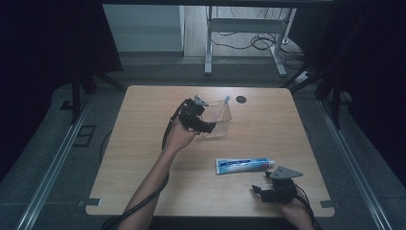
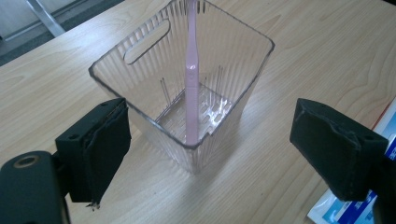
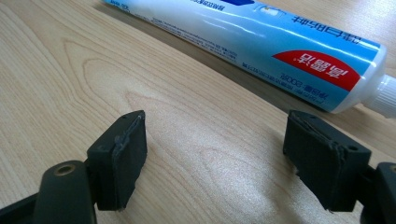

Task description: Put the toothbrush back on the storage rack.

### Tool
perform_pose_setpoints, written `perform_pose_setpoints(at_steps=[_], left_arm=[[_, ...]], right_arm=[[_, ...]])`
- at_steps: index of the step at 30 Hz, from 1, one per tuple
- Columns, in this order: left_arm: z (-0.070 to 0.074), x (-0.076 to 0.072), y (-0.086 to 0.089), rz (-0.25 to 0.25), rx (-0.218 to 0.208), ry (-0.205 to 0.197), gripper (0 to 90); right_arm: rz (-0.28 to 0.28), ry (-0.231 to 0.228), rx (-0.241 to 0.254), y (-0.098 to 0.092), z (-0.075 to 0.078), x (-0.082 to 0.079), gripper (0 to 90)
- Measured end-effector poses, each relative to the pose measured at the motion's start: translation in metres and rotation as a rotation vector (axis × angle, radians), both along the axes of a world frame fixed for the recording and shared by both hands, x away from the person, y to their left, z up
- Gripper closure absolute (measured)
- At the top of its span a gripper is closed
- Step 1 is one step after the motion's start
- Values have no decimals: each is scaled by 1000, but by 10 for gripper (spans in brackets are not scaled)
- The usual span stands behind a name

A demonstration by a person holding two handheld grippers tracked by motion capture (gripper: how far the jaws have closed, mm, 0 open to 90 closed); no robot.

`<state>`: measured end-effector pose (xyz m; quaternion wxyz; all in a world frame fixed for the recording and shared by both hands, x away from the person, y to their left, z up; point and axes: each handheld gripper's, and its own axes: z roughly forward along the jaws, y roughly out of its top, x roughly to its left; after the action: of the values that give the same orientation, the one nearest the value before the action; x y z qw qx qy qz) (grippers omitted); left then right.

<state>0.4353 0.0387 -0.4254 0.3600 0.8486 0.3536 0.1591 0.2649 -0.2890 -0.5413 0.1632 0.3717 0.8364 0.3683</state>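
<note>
Your left gripper (image 2: 205,144), jaws spread, hovers beside the clear basket (image 2: 140,109) holding a pink toothbrush (image 2: 190,79); your right gripper (image 3: 215,158), also spread, could nudge the toothpaste tube (image 3: 280,46) rolling.

The wooden table (image 1: 143,182) has a light, grained top with rounded corners. A small dark round hole (image 1: 241,99) sits near its far edge, right of the middle. Grey floor (image 1: 57,158) surrounds the table, with metal rails (image 1: 356,167) running along left and right. Beyond the far edge stands a white frame (image 1: 208,52), with black cables (image 1: 258,42) lying beneath it.
</note>
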Motion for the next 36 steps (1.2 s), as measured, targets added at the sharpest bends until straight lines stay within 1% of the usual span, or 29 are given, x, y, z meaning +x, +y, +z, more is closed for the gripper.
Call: perform_pose_setpoints(at_steps=[14, 20, 22, 25, 31, 36], left_arm=[[-7, -19, 19, 6, 2, -9, 126], [-10, -28, 26, 5, -6, -11, 126], [-12, -32, 29, 6, -7, -9, 126], [-15, -36, 33, 7, 3, -10, 126], [-26, -46, 42, 12, 0, -3, 127], [-33, -52, 46, 15, -7, 3, 127]], right_arm=[[1, 1, 3, 0, 0, 0, 214], [0, 2, 3, 0, 0, 0, 214], [0, 2, 3, 0, 0, 0, 215], [0, 2, 3, 0, 0, 0, 214], [1, 1, 2, 0, 0, 0, 214], [1, 1, 2, 0, 0, 0, 214]])
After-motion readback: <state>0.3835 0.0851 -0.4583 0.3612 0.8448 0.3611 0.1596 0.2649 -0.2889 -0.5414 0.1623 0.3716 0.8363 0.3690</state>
